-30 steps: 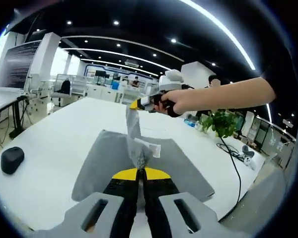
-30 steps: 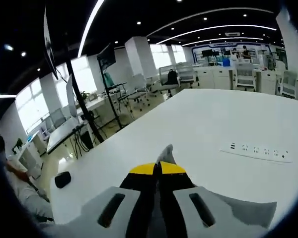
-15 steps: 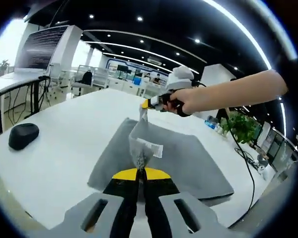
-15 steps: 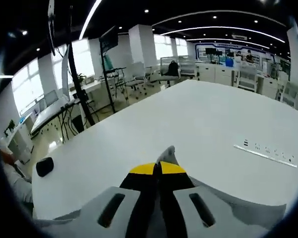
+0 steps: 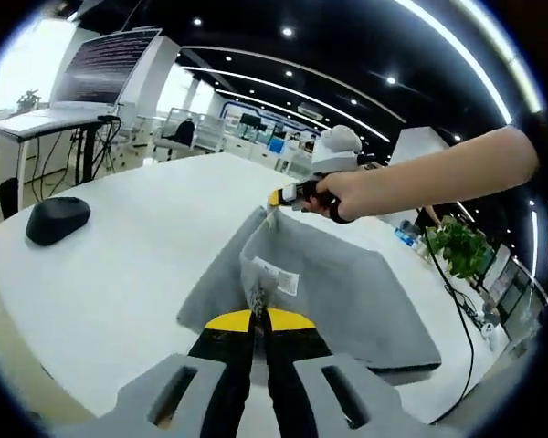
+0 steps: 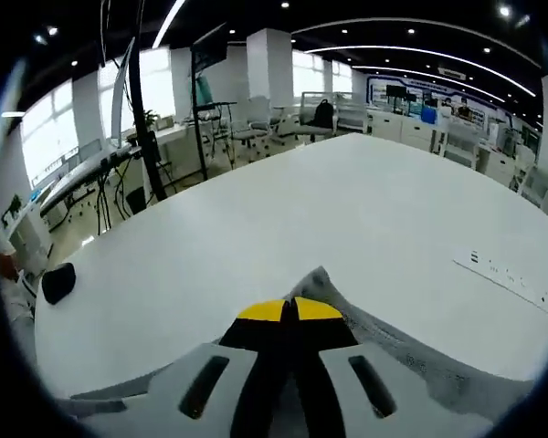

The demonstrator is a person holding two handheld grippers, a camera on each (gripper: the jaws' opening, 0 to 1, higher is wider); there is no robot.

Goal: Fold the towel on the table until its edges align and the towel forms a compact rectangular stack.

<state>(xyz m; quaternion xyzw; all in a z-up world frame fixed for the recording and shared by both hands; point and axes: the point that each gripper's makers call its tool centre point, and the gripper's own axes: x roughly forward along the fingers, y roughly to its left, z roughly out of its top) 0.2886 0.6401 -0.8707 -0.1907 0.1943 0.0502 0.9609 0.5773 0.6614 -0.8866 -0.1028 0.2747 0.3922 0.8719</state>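
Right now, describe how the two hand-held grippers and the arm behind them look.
The left hand-held gripper has black jaws tipped with yellow pads, rising from a grey moulded body with slotted openings. The right hand-held gripper is built the same; from the left gripper view it carries a white rounded housing. The person's forearm is bare, no sleeve showing.

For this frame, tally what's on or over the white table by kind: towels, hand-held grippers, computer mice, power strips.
Towels: 1, the grey towel
Hand-held grippers: 2, the left hand-held gripper and the right hand-held gripper, each shut on a towel corner
Computer mice: 1, the black mouse
Power strips: 1, the white power strip
Total: 5
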